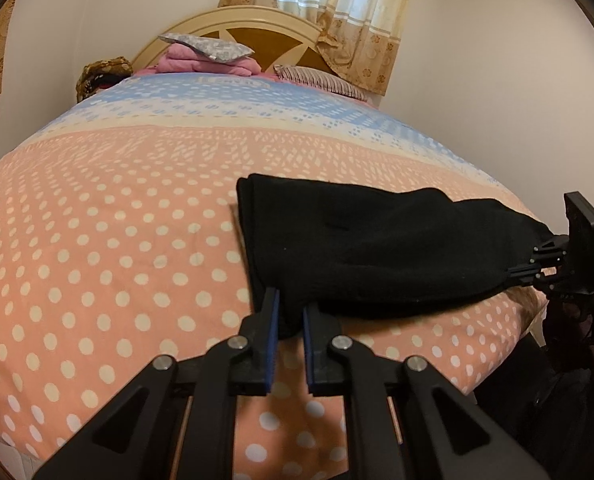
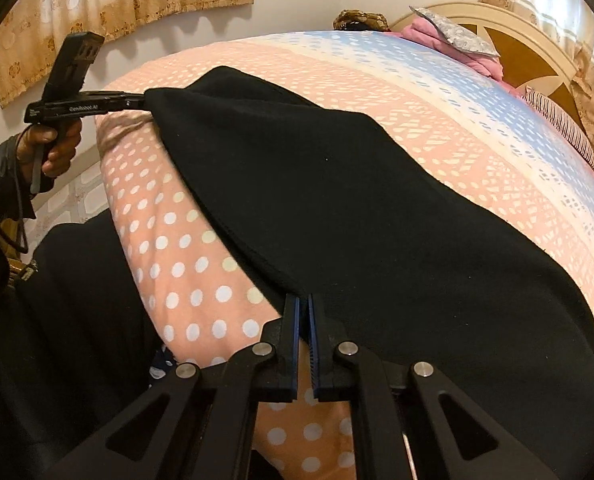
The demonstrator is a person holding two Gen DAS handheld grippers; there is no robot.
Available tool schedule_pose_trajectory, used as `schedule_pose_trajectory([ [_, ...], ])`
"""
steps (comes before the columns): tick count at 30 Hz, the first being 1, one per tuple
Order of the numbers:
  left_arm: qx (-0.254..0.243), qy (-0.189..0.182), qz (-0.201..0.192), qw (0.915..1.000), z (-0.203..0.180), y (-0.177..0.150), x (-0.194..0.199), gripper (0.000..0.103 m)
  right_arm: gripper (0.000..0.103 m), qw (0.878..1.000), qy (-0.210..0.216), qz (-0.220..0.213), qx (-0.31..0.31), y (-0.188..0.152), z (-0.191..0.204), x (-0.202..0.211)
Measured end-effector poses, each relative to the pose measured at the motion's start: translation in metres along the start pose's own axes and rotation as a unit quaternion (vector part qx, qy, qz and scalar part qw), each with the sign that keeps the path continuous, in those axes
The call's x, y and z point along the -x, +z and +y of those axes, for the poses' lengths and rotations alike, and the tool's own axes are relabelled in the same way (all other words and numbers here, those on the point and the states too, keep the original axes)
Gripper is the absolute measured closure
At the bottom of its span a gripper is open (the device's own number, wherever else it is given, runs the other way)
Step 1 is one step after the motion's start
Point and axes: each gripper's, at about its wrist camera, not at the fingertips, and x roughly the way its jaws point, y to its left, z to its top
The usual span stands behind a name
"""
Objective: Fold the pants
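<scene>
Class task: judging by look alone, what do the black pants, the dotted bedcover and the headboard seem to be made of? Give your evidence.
Black pants: probably soft knit or fleece, with a matte, faintly fuzzy surface and a stitched hem.
Dotted bedcover: likely thin printed cotton-type cloth; flat, not shiny, lightly wrinkled.
Headboard: seemingly cream-painted wood with brown panels, smooth with a slight sheen.

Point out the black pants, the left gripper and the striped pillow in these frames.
black pants (image 2: 337, 208): right wrist view, middle of the cloth.
left gripper (image 1: 289, 308): left wrist view, between the fingertips, shut on the pants' edge.
striped pillow (image 1: 321, 80): left wrist view, its top face by the headboard.
</scene>
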Motion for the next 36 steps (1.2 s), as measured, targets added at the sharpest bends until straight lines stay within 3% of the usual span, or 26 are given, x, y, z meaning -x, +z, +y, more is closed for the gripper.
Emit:
schedule_pose_trajectory([
  [7, -0.016, 0.024, 0.005, 0.9996, -0.004, 0.000, 0.001, 0.082, 0.095, 0.999, 0.013, 0.008, -0.031, -0.002, -0.007, -0.010],
  [8, -0.019, 0.027, 0.005, 0.9994, -0.003, 0.000, 0.004, 0.082, 0.091, 0.999, 0.015, 0.008, -0.033, -0.002, -0.006, -0.009],
  [12, -0.027, 0.065, 0.005, 0.9975, 0.005, -0.002, 0.016, 0.073, 0.058, 0.998, 0.023, -0.005, -0.052, -0.009, -0.011, 0.004],
  [15, -0.019, 0.103, 0.000, 0.9945, 0.016, -0.003, 0.027, 0.070, 0.058, 0.997, 0.017, -0.017, -0.077, -0.016, -0.022, 0.018],
  [18, -0.017, 0.119, -0.018, 0.9926, 0.018, 0.002, 0.040, 0.070, 0.058, 0.994, 0.006, -0.033, -0.100, -0.025, -0.033, 0.034],
  [21, -0.034, 0.098, -0.035, 0.9940, -0.002, 0.016, 0.042, 0.070, 0.058, 0.989, -0.010, -0.048, -0.137, -0.041, -0.050, 0.051],
  [24, -0.064, 0.060, -0.039, 0.9954, -0.035, 0.030, 0.025, 0.055, 0.058, 0.982, -0.033, -0.055, -0.178, -0.062, -0.073, 0.069],
  [26, -0.089, 0.019, -0.035, 0.9953, -0.066, 0.039, 0.003, 0.053, 0.058, 0.971, -0.057, -0.059, -0.226, -0.081, -0.096, 0.085],
  [29, -0.133, -0.040, -0.008, 0.9903, -0.110, 0.048, -0.033, 0.053, 0.058, 0.939, -0.113, -0.074, -0.318, -0.123, -0.137, 0.118],
  [32, -0.180, -0.103, 0.022, 0.9781, -0.162, 0.050, -0.069, 0.053, 0.058, 0.891, -0.146, -0.101, -0.417, -0.169, -0.171, 0.151],
  [34, -0.199, -0.146, 0.040, 0.9683, -0.193, 0.052, -0.090, 0.053, 0.058, 0.845, -0.172, -0.124, -0.491, -0.206, -0.195, 0.176],
  [36, -0.217, -0.172, 0.054, 0.9594, -0.219, 0.055, -0.108, 0.053, 0.058, 0.810, -0.195, -0.137, -0.536, -0.231, -0.212, 0.194],
])
